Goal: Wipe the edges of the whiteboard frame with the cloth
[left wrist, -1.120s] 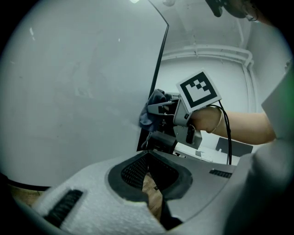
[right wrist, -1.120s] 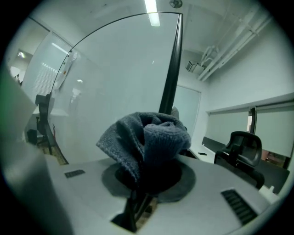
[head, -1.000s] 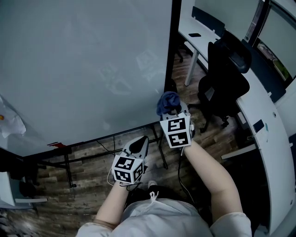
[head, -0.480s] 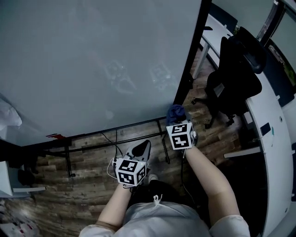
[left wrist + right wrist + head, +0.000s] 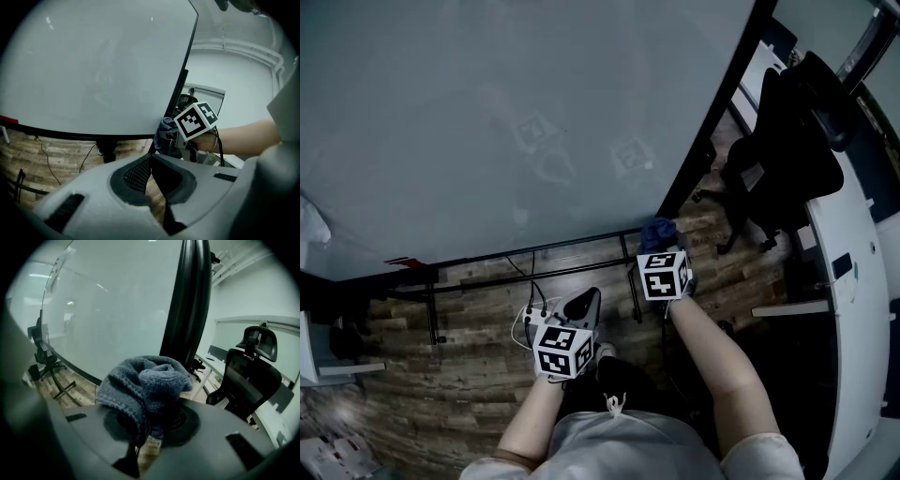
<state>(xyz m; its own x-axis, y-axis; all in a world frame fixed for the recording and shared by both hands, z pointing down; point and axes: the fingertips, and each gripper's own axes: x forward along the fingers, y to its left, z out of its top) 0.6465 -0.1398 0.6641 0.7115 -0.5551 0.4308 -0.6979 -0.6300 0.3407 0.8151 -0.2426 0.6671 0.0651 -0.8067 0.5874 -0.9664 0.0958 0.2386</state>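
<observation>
The whiteboard [image 5: 516, 122] fills the upper head view; its black right frame edge [image 5: 712, 112] slants down to the lower right corner. My right gripper [image 5: 659, 240] is shut on a bunched blue knitted cloth [image 5: 658, 231], which sits at that corner. In the right gripper view the cloth [image 5: 145, 383] bulges from the right gripper [image 5: 150, 420], with the frame edge [image 5: 190, 301] just behind it. My left gripper [image 5: 582, 304] hangs lower, shut and with nothing in it. In the left gripper view, the left gripper [image 5: 151, 158] points at the cloth [image 5: 165, 133] and the frame edge [image 5: 185, 61].
A black office chair [image 5: 792, 141] stands close to the right of the board, beside a white desk [image 5: 848, 309]. The board's black stand bars [image 5: 534, 253] and cables [image 5: 530, 291] run over the wood floor [image 5: 441, 394] below. Papers [image 5: 311, 225] hang at the board's left.
The view has swung, so the frame edge now slants further right. My right gripper with the cloth has slid a little down the frame edge to its lower corner. The left gripper sits slightly lower.
</observation>
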